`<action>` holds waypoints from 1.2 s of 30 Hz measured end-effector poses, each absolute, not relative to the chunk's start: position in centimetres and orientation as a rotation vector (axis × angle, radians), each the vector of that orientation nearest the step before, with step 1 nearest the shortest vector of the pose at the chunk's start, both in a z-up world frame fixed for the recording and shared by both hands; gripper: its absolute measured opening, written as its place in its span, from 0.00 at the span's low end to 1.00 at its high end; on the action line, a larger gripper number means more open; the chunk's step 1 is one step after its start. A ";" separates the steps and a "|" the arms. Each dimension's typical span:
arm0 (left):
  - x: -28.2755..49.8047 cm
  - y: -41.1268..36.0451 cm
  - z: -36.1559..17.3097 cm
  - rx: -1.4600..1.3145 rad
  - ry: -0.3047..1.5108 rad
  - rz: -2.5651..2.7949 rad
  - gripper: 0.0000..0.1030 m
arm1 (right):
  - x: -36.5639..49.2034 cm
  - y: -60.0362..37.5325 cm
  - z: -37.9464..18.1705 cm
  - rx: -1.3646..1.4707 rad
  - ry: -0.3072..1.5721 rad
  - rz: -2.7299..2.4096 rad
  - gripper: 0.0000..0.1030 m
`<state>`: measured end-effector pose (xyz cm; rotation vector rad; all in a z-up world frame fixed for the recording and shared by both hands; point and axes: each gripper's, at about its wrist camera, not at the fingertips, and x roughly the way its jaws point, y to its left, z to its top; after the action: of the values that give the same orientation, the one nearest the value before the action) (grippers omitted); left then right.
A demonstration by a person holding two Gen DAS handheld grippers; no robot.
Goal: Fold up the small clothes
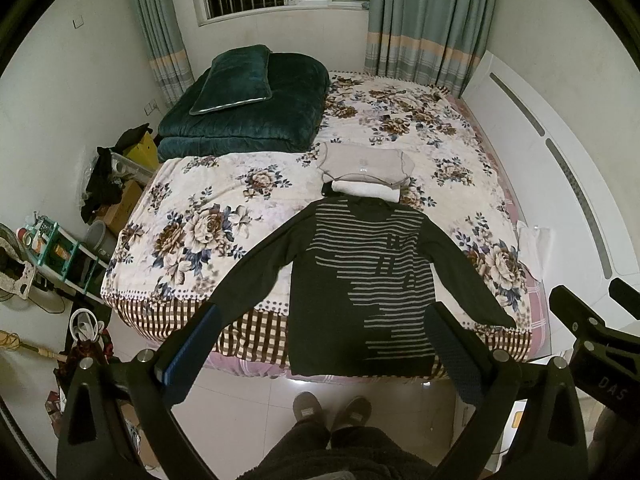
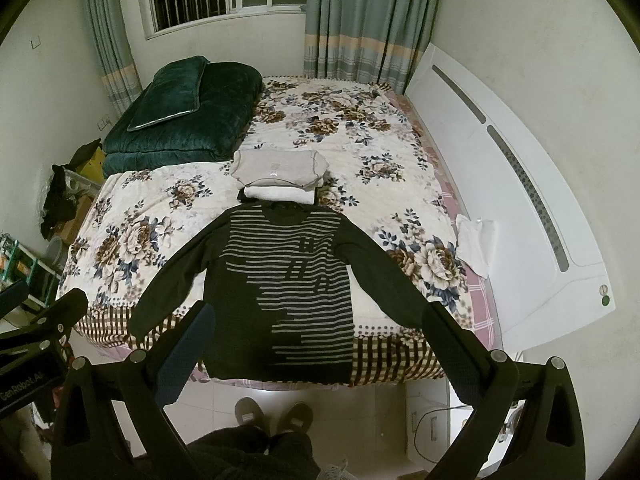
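Observation:
A dark long-sleeved sweater (image 1: 360,280) (image 2: 280,280) with grey stripes lies flat, face up, on the bed's near edge, both sleeves spread out and its hem hanging over the side. Beyond its collar sits a stack of folded clothes (image 1: 364,168) (image 2: 278,172), beige on top of white. My left gripper (image 1: 324,328) is open, held high above the floor in front of the sweater's hem, holding nothing. My right gripper (image 2: 320,328) is also open and empty, at the same height. Each gripper shows at the edge of the other's view.
The bed (image 1: 200,220) (image 2: 400,160) has a floral blanket, with a folded dark green quilt and pillow (image 1: 248,104) (image 2: 184,112) at its far left. A white headboard (image 2: 520,200) runs along the right. A white cloth (image 2: 476,244) lies by it. Cluttered shelves (image 1: 60,256) stand at the left. A person's slippered feet (image 1: 332,408) are on the tiled floor.

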<state>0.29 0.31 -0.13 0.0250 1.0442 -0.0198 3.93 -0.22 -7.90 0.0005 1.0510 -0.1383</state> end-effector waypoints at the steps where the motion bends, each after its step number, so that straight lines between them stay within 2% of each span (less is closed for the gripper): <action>1: 0.3 0.3 -0.1 0.023 1.045 -0.020 1.00 | 3.9 -0.2 -7.9 0.001 1.051 -0.138 1.00; 11: 1.0 0.4 -0.4 0.027 1.046 -0.028 1.00 | 4.6 -0.3 -7.7 0.024 1.055 -0.146 1.00; 14: 3.1 -0.2 -0.7 0.048 0.998 -0.014 1.00 | 6.1 -0.4 -7.7 0.103 1.055 -0.164 1.00; 18: 6.8 -1.0 -4.1 0.127 0.904 0.017 1.00 | 6.8 -4.2 -11.7 0.207 1.058 -0.270 1.00; 23: 10.9 -2.1 -12.8 0.181 0.922 0.025 1.00 | 6.5 -13.9 -22.3 0.387 1.105 -0.514 1.00; 29: 16.0 -5.3 -25.0 0.183 1.064 0.055 1.00 | 6.7 -26.2 -38.9 0.602 1.220 -0.653 0.95; 36: 18.9 -8.8 -38.8 0.212 1.231 0.147 1.00 | 7.6 -38.7 -57.3 0.778 1.296 -0.818 0.95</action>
<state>18.94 -8.77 -38.79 0.2124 1.2305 0.1471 7.60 -38.73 -57.28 0.7776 1.2964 -0.8179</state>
